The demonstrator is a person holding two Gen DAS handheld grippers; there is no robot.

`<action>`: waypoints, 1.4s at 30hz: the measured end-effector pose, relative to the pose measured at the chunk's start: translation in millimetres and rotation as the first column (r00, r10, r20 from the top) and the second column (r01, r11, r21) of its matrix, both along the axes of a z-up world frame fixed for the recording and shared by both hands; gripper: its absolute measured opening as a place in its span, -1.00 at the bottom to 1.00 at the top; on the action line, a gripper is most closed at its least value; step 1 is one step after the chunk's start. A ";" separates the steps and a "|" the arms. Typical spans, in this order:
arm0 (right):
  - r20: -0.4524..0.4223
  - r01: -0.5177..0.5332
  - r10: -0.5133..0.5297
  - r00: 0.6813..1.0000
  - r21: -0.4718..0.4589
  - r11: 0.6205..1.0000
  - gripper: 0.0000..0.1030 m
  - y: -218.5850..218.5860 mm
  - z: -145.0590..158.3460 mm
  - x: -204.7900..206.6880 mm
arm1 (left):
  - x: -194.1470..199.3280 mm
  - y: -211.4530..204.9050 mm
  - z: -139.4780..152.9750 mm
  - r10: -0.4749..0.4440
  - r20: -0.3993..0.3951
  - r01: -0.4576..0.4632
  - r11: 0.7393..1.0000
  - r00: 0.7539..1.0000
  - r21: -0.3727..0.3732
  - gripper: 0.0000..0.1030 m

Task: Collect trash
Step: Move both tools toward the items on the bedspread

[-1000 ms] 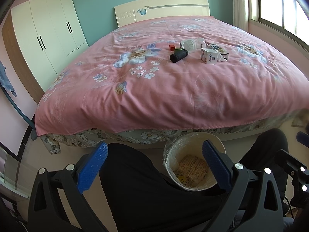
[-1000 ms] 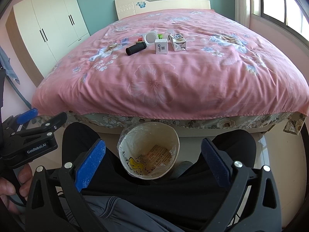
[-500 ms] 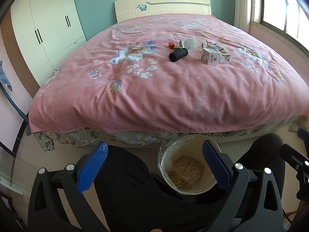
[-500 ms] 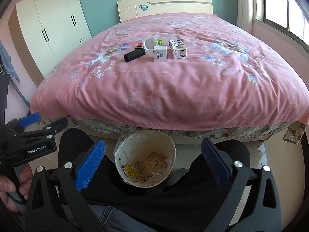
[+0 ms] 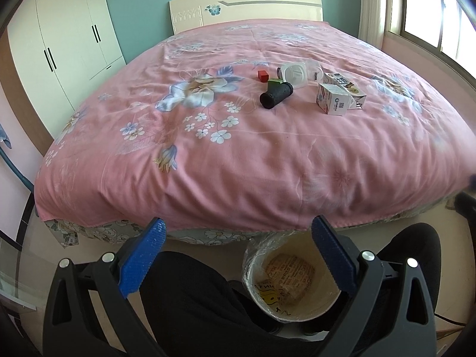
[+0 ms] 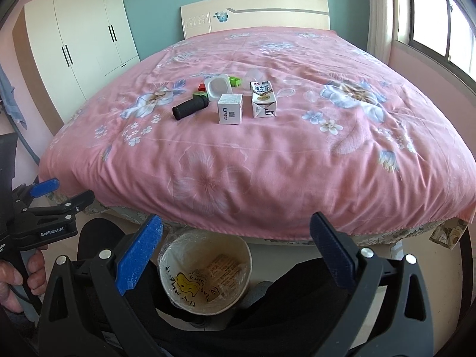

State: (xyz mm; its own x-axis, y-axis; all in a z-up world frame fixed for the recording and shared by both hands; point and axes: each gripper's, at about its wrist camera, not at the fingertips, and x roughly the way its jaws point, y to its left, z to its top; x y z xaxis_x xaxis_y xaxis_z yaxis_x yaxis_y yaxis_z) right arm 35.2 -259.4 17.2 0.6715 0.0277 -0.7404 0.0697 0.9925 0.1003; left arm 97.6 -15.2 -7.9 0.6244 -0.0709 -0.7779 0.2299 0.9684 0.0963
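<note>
Both tools, left and right, spread apart and empty above the bin, trash — carton, box, cup — mid-bed: best reaching forward, closing squarely across one flat-sided piece.

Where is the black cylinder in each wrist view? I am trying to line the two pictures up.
Left wrist: the black cylinder lies on the bed, right of centre in the upper half, left of the white box.
Right wrist: the black cylinder lies left of centre, again left of the white box.
Shared landmark: the bin on the floor at the foot of the bed.
</note>
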 end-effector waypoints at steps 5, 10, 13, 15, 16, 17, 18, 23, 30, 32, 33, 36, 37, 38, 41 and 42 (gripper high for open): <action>-0.007 -0.010 0.010 1.000 -0.002 1.000 0.88 -12.9 5.2 26.7 | 24.5 -5.0 1.7 -0.017 0.011 0.017 1.000 1.000 0.007 0.94; -0.041 -0.042 0.042 0.998 0.008 0.999 0.88 -21.1 2.7 48.6 | 42.6 -13.9 -1.2 -0.053 0.024 0.053 0.998 0.998 0.020 0.93; -0.058 -0.065 0.067 0.996 0.024 0.998 0.88 -26.0 0.1 62.0 | 54.9 -17.7 -3.9 -0.064 0.014 0.064 0.998 0.998 0.005 0.93; -0.070 -0.073 0.074 0.995 0.017 0.997 0.88 -28.9 -0.5 72.8 | 64.5 -20.4 -4.8 -0.085 0.013 0.085 0.996 0.996 -0.010 0.93; -0.075 -0.073 0.073 0.994 0.006 0.997 0.88 -30.6 -0.4 78.3 | 68.4 -22.6 -5.3 -0.092 0.019 0.092 0.996 0.996 0.000 0.93; -0.078 -0.074 0.073 0.994 -0.003 0.997 0.88 -32.6 0.2 84.1 | 72.5 -24.7 -5.1 -0.100 0.028 0.100 0.995 0.995 0.008 0.93; -0.079 -0.080 0.079 0.994 -0.008 0.997 0.88 -34.5 0.6 90.1 | 77.3 -25.9 -4.3 -0.112 0.039 0.112 0.994 0.993 0.004 0.93; -0.103 -0.087 0.088 0.991 0.022 0.996 0.88 -46.6 -2.0 122.3 | 107.8 -30.2 -5.1 -0.122 0.036 0.123 0.992 0.992 -0.004 0.93; -0.142 -0.084 0.086 0.986 0.021 0.996 0.88 -57.7 -12.0 174.1 | 148.5 -49.4 -5.2 -0.174 0.019 0.173 0.985 0.985 0.024 0.94; -0.159 -0.085 0.093 0.983 0.054 0.995 0.88 -62.9 -16.1 190.0 | 162.1 -57.0 -8.2 -0.190 -0.013 0.191 0.981 0.982 0.027 0.94; -0.168 -0.082 0.092 0.981 0.069 0.994 0.88 -65.4 -17.7 197.6 | 169.6 -59.4 -9.4 -0.194 -0.022 0.194 0.981 0.981 0.024 0.94; -0.195 -0.074 0.092 0.976 0.098 0.992 0.88 -72.6 -21.6 221.7 | 188.9 -66.7 -13.8 -0.206 -0.036 0.208 0.977 0.978 0.040 0.94; -0.204 -0.069 0.089 0.975 0.105 0.992 0.88 -75.0 -22.7 230.2 | 195.4 -69.2 -15.2 -0.221 -0.047 0.223 0.974 0.974 0.035 0.94; -0.214 -0.064 0.086 0.973 0.106 0.992 0.88 -76.4 -24.2 238.4 | 201.2 -71.8 -15.9 -0.228 -0.057 0.230 0.973 0.972 0.035 0.94; -0.235 -0.050 0.080 0.969 0.129 0.990 0.88 -82.2 -28.3 262.6 | 218.9 -77.9 -17.3 -0.237 -0.075 0.240 0.970 0.969 0.031 0.94; -0.246 -0.038 0.072 0.967 0.139 0.990 0.88 -84.9 -30.8 271.2 | 223.6 -79.9 -18.0 -0.232 -0.078 0.236 0.971 0.970 0.040 0.94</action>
State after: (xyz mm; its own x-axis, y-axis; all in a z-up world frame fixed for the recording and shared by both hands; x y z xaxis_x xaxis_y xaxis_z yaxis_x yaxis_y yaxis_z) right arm 306.4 -344.3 -13.5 0.4606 0.1683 -0.8715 0.0551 0.9746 0.2173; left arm 321.2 -95.1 -25.9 0.5373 -0.1695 -0.8262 0.4575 0.8815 0.1167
